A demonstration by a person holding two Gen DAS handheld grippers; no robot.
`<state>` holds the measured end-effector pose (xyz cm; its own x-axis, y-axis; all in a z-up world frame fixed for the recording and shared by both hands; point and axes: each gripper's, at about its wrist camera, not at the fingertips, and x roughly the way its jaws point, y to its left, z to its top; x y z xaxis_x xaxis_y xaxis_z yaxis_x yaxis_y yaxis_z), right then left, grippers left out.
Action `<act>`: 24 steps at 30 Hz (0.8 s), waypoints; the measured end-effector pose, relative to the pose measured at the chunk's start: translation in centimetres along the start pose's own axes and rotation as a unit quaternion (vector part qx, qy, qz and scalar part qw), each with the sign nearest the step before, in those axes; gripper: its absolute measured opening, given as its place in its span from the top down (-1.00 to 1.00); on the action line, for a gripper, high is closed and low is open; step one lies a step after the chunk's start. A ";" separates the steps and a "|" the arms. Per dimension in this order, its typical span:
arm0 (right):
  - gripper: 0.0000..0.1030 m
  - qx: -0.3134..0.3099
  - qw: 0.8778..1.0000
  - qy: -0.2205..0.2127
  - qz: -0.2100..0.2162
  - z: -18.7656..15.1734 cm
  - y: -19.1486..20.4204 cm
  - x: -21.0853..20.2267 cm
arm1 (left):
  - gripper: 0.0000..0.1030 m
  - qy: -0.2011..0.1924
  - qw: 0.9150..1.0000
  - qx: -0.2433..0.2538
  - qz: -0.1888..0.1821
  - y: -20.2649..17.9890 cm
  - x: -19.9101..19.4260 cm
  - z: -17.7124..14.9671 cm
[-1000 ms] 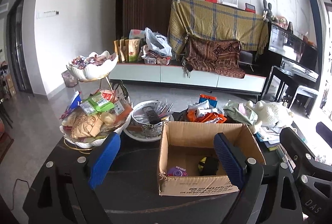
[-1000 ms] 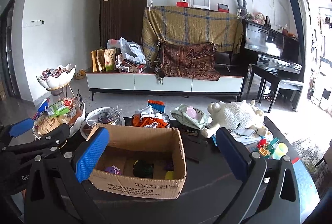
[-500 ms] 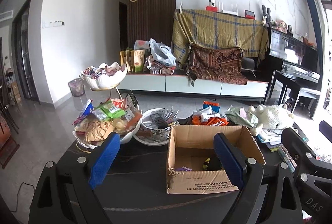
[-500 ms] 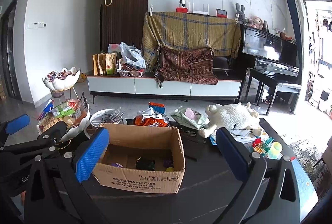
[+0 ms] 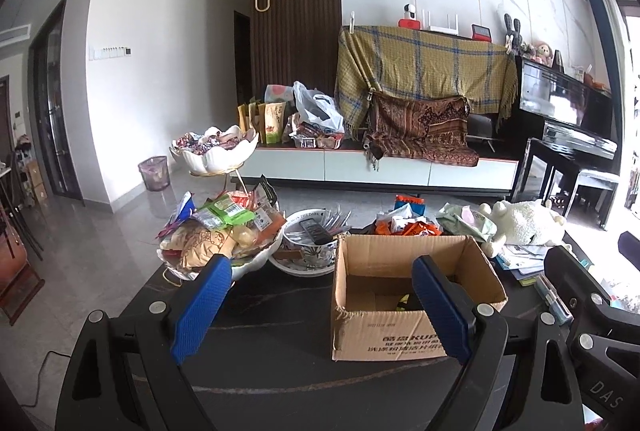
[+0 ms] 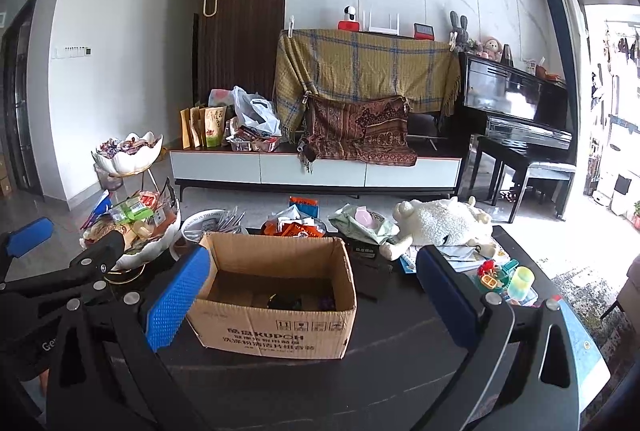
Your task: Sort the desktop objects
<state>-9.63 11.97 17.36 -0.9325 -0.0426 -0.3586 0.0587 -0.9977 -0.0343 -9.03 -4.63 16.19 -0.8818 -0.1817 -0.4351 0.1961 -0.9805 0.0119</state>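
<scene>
Left gripper (image 5: 320,301) is wide open, blue pads far apart, nothing between them; it hovers above the dark table (image 5: 276,351) in front of the cardboard box (image 5: 404,327). Right gripper (image 6: 316,297) is also spread wide and empty, framing the same box (image 6: 276,327) from the near side. In the right wrist view the left gripper's body and one blue pad (image 6: 30,241) show at far left.

Box sits upright, flaps open, on the table near centre; a few small items lie at its bottom, dark and hard to make out, one yellowish bit (image 5: 402,307) visible. Behind-left of box: tiered white snack dish (image 5: 224,231) piled with packets, and a patterned bowl (image 5: 308,251) holding a remote and sachets, touching the box's back-left corner area. Behind box: pile of orange snack packets (image 6: 298,229). To the right: green wipes pack (image 6: 364,223), white plush sheep (image 6: 444,225) lying on papers, small colourful toys (image 6: 494,273) and a yellow-green cup (image 6: 522,281) near the table's right edge. Background: TV cabinet, blanket-draped unit, black piano.
</scene>
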 end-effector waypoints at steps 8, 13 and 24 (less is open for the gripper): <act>-0.98 0.001 1.000 0.002 0.000 -1.0 0.1 -1.8 | -0.73 0.002 1.000 -0.004 -0.005 0.5 -1.5 -1.2; -0.98 0.001 1.000 0.005 -0.001 -2.1 0.0 -3.0 | -0.73 0.004 1.000 0.000 -0.003 0.5 -2.5 -2.4; -0.98 0.009 1.000 0.030 0.000 -5.1 -0.9 -4.7 | -0.73 0.022 1.000 0.011 -0.010 -0.3 -3.9 -5.3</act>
<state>-3.44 13.38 14.33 -0.9095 -0.0400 -0.4138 0.0516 -0.9985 -0.0168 -3.37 -3.18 13.17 -0.8662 -0.1585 -0.4739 0.1684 -0.9855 0.0218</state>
